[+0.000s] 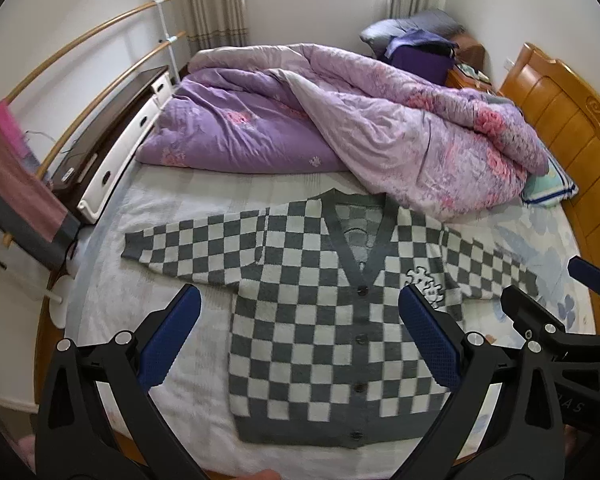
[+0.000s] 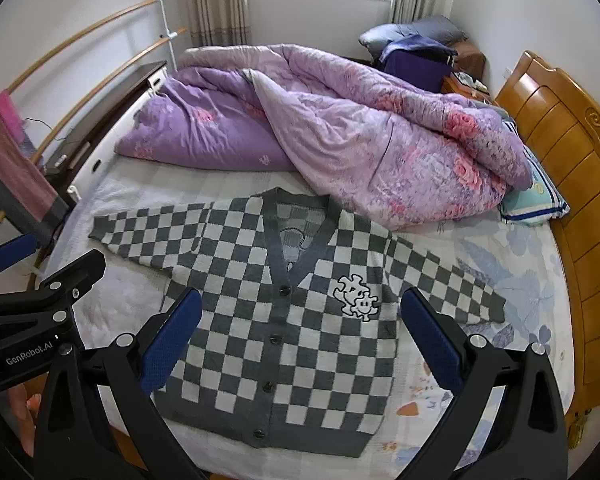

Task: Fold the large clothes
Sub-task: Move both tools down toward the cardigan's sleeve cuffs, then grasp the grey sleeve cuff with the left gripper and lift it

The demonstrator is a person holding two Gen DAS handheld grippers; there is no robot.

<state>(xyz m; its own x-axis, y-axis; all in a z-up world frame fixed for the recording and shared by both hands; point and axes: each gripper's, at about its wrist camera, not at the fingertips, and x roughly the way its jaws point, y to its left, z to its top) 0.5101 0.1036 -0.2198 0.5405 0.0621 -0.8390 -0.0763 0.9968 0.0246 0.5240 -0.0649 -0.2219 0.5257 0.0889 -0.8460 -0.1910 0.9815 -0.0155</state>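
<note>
We hold the left gripper (image 1: 300,332) and right gripper (image 2: 302,332) wide apart, empty, above the checkered cardigan (image 2: 284,320) spread flat on the bed (image 2: 512,280).

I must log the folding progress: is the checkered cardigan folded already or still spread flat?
Spread flat. The checkered cardigan lies front up on the bed sheet, buttoned, both sleeves stretched out sideways.

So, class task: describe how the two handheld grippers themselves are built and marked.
Both the left gripper and right gripper have black angular frames, silver round bolts and blue textured finger pads. White lettering reading GenRobot.AI marks the left gripper's body in the right wrist view.
</note>
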